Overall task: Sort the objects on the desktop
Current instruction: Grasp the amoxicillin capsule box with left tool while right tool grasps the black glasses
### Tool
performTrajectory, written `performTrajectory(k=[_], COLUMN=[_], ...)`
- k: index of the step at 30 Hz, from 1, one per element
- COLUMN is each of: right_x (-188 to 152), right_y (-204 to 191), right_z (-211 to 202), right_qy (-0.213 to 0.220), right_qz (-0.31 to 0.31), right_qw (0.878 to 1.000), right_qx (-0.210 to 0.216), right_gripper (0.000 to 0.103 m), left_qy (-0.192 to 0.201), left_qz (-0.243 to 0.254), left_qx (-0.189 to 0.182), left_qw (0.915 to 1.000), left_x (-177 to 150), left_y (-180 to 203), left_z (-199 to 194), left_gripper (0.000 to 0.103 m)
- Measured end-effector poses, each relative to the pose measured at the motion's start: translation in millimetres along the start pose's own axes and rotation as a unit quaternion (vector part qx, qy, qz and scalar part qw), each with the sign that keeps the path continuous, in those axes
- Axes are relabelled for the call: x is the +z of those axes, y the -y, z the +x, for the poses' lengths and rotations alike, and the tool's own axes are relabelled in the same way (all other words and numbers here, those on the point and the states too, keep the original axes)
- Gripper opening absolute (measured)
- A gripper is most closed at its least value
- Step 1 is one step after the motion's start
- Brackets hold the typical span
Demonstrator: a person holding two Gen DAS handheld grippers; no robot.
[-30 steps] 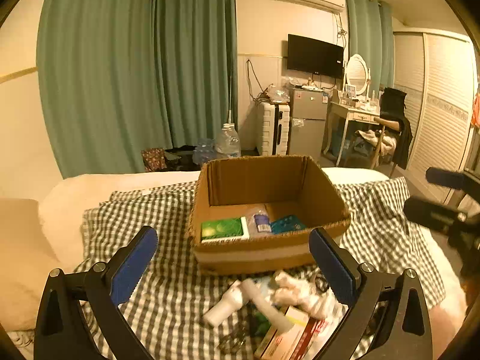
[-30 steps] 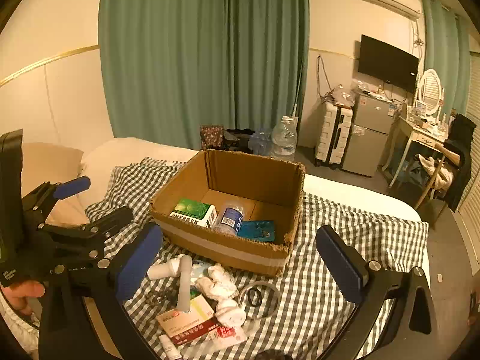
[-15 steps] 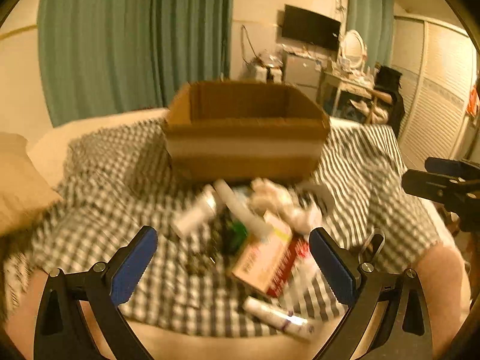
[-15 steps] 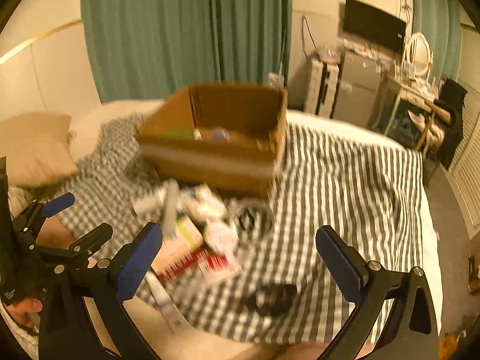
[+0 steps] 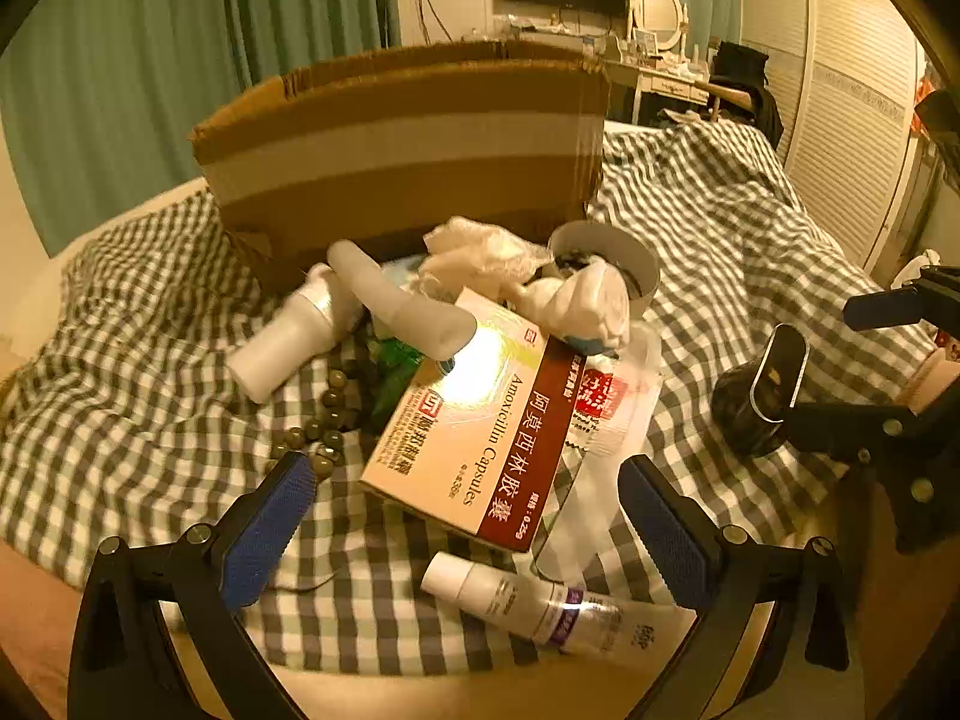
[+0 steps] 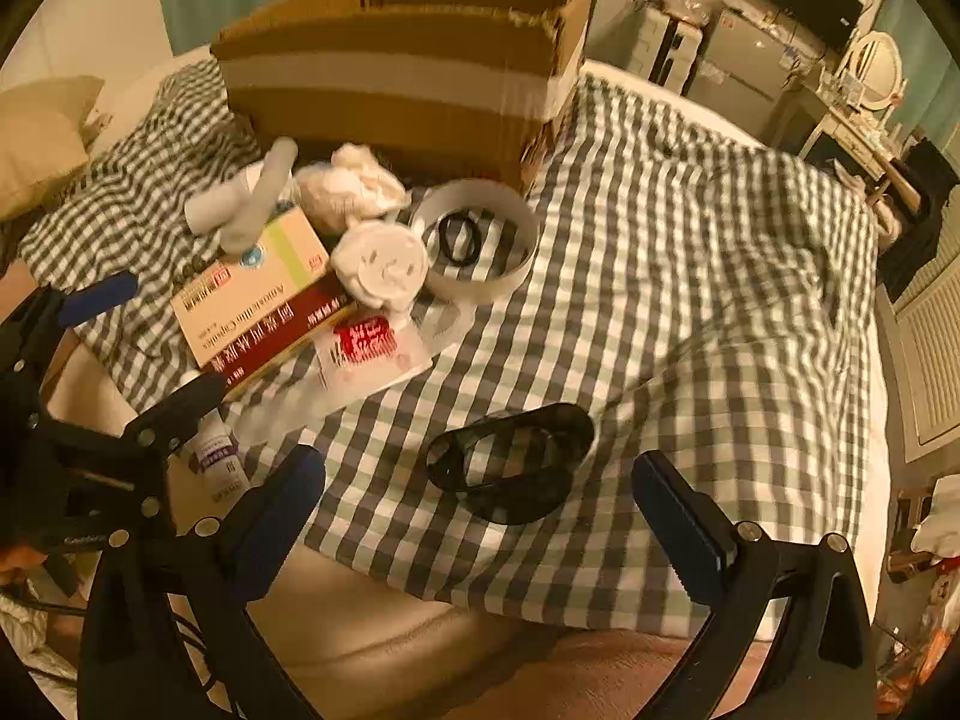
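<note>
Left tongs (image 5: 465, 501): spread wide with nothing between the blue pads, hovering low over the near edge of the pile, just in front of the medicine carton.
Right tongs (image 6: 480, 495): likewise released and empty, straddling the black case from above; whether they touch it cannot be told.
Bed cover: a grey-and-white checked cloth (image 6: 690, 240) spread over the bed, carrying everything.
Box: an open brown cardboard box with a pale tape band (image 5: 408, 144) stands at the back of the pile; its inside is hidden from both views.
Medicine carton: a flat cream-and-maroon cardboard carton printed "Amoxicillin Capsules" (image 5: 480, 420), tilted, lying on top of other items.
Tubes: a translucent white plastic tube (image 5: 399, 300) leans across the carton's far corner; a white plastic bottle (image 5: 282, 339) lies just left of it.
Beads: a string of dark green beads (image 5: 327, 414) beside the carton's left edge.
Wads: crumpled white tissue (image 5: 480, 252) lies between carton and box.
Ring: a white paper band standing on edge (image 6: 480, 240), with a black hair tie inside it.
Small bottle: a white bottle with a purple label (image 5: 528, 600) lies on its side at the cloth's near edge.
Black case: a glossy black oval case (image 6: 510, 462), apart from the pile to its right.
</note>
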State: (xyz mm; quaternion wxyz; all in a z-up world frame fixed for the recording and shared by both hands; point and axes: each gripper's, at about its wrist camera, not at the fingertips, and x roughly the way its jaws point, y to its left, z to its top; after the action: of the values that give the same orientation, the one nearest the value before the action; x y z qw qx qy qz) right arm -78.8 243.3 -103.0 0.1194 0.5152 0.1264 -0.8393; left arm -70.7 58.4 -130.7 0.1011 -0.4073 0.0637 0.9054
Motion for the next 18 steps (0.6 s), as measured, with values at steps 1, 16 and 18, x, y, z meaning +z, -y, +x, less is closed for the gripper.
performTrajectory(k=[1, 16, 18], right_x=[1, 17, 17], right_y=[0, 4, 2], right_z=[3, 49, 51], right_qy=[-0.006, -0.07, -0.075], right_qz=[-0.001, 0.016, 0.012], right_qw=[1.0, 0.997, 0.997], right_qx=[0.001, -0.018, -0.022], right_gripper=[0.103, 0.102, 0.102], left_qy=[-0.006, -0.033, -0.034], left_qz=[0.002, -0.005, -0.008], left_qx=[0.0, -0.031, -0.044], left_qw=[1.0, 0.999, 0.9984], left_x=[0, 1, -1], left_y=[0, -13, -14], left_z=[6, 57, 59], left_gripper=[0.103, 0.099, 0.094])
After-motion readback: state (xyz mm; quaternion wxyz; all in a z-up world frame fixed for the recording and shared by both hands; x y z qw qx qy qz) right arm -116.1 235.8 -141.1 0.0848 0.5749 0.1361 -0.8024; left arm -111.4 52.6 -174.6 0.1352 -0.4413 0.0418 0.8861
